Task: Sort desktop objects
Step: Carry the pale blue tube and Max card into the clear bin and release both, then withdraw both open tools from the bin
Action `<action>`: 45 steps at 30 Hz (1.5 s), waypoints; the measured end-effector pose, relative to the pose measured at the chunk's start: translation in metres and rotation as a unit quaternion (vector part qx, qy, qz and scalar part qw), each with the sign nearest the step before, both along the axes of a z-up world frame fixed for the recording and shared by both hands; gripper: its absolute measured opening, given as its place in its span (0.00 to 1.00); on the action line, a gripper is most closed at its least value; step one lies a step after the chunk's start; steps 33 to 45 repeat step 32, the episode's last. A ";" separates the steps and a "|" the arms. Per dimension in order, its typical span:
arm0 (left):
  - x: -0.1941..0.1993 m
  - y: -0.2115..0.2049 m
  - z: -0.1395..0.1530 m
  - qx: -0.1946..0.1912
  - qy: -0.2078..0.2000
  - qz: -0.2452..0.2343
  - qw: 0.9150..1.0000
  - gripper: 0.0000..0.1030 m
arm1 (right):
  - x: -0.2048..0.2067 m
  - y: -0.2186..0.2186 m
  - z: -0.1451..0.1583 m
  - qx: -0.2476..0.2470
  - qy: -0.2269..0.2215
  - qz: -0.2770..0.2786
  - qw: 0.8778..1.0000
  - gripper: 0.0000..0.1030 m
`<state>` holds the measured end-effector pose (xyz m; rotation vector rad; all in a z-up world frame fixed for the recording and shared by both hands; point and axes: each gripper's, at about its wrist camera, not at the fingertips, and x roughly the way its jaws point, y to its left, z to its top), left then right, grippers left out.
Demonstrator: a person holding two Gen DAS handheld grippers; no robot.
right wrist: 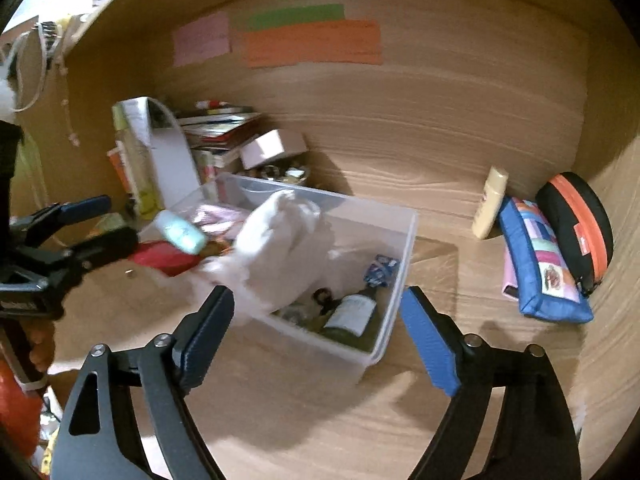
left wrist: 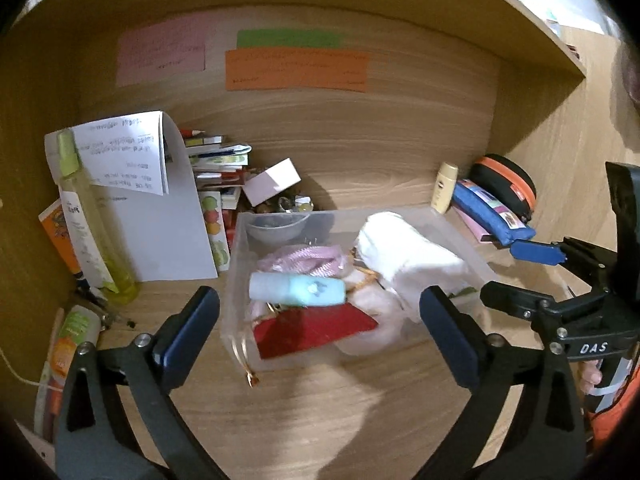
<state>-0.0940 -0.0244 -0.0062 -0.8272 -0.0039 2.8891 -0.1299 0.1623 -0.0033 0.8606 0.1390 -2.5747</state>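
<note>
A clear plastic bin [left wrist: 239, 248] stands on the wooden desk. It holds a white cloth bundle [left wrist: 404, 252], a pale blue tube [left wrist: 298, 289], a red pouch [left wrist: 316, 330] and pink cord [left wrist: 300, 258]. My left gripper [left wrist: 318, 304] is open just in front of the bin's near side, with nothing between its pads. In the right wrist view the bin [right wrist: 408, 240] also shows a labelled bottle [right wrist: 352, 316] and a small blue packet [right wrist: 380, 272]. My right gripper [right wrist: 316, 304] is open at the bin's near corner and grips nothing. Each gripper also appears in the other view: the right gripper [left wrist: 516, 276] and the left gripper [right wrist: 108, 224].
A green spray bottle [left wrist: 92, 220], white papers [left wrist: 160, 208], stacked books [left wrist: 216, 160] and a pink box [left wrist: 272, 180] crowd the back left. A cream tube [left wrist: 444, 192], blue pencil case [left wrist: 492, 212] and black-orange case [left wrist: 508, 184] sit at the right wall. Coloured notes [left wrist: 296, 70] hang behind.
</note>
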 end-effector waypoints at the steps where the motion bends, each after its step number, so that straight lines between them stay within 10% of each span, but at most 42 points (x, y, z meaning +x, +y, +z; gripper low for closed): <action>1: 0.003 0.001 0.000 -0.001 0.002 0.003 1.000 0.99 | 0.005 0.000 0.001 -0.003 0.004 0.000 1.000 0.82; 23: 0.078 0.032 0.003 -0.024 0.014 -0.012 1.000 0.99 | 0.094 0.006 0.021 -0.029 0.060 0.006 0.998 0.92; 45: 0.077 0.028 0.006 -0.031 0.045 0.010 0.998 0.99 | 0.090 0.009 0.017 -0.021 0.059 0.003 0.998 0.93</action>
